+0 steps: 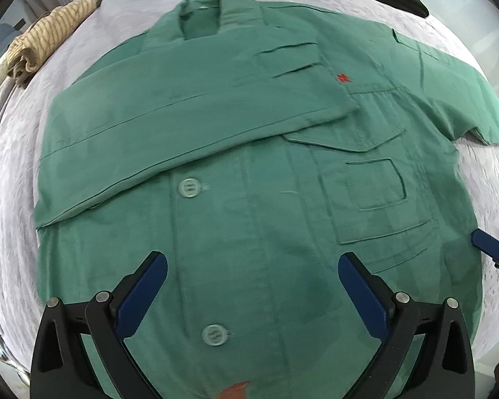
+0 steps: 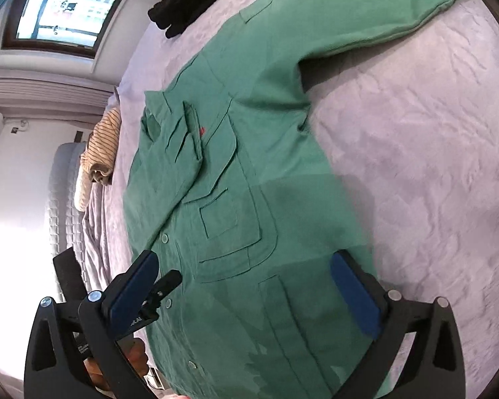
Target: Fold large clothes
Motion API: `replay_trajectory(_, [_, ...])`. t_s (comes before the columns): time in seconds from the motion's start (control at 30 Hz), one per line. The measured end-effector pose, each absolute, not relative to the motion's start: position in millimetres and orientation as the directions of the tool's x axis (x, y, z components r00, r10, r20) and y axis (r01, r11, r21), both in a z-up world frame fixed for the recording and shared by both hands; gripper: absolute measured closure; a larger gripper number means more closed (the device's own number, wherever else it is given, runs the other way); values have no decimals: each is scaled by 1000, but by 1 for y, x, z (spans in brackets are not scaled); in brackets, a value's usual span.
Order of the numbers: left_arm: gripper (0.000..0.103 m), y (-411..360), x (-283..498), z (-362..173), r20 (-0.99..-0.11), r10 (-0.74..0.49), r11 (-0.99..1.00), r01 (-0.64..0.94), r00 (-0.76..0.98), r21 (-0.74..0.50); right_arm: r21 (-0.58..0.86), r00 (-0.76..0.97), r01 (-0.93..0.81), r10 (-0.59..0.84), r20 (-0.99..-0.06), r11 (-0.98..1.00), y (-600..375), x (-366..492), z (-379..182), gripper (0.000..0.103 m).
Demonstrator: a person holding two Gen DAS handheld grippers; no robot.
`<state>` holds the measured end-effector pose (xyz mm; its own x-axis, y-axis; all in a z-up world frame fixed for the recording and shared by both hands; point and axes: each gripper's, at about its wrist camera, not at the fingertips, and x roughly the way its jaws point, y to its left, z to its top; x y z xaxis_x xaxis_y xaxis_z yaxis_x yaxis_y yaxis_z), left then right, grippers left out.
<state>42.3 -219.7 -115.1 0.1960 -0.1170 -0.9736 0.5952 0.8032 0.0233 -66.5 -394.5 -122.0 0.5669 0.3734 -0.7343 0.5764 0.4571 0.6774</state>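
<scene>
Green button-front cotton jacket (image 1: 249,173) fills frame centre, beneath left gripper (image 1: 252,266) and right gripper (image 2: 243,266); both wide open, empty.

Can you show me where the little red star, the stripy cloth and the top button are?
red star (image 1: 343,78), left wrist view, its middle.
stripy cloth (image 1: 46,38), left wrist view, its bunched middle.
top button (image 1: 189,187), left wrist view, its face.

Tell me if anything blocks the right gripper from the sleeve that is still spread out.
Nothing visible does. The right gripper hangs open over the green jacket, and only jacket cloth and bare bedspread lie before the spread sleeve.
</scene>
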Motion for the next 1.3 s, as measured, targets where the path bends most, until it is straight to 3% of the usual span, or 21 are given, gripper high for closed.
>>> replay_trajectory(0.3, [0,-252,41,-119,-973,-101,794,606,206,46,680,609,612,307,-731,405,-447,-90,-119,0])
replay_trajectory(0.57, [0,-284,37,-119,-974,-136,782,624,180,6,642,640,711,115,-760,286,-549,-133,-115,0])
replay_trajectory(0.8, [0,-322,34,-121,-975,-165,773,633,150,-34,720,726,682,-2,-688,128,-625,-151,-121,0])
replay_trajectory(1.23, [0,-365,28,-122,-975,-179,751,659,132,-49,770,773,634,-71,-631,70,-679,-121,-130,0])
replay_trajectory(1.27, [0,-365,32,-123,-975,-181,752,657,131,-51,774,775,631,-75,-627,57,-680,-119,-131,4])
replay_trajectory(1.3, [0,-366,35,-122,-975,-181,755,654,132,-52,776,776,629,-76,-626,42,-682,-119,-133,18])
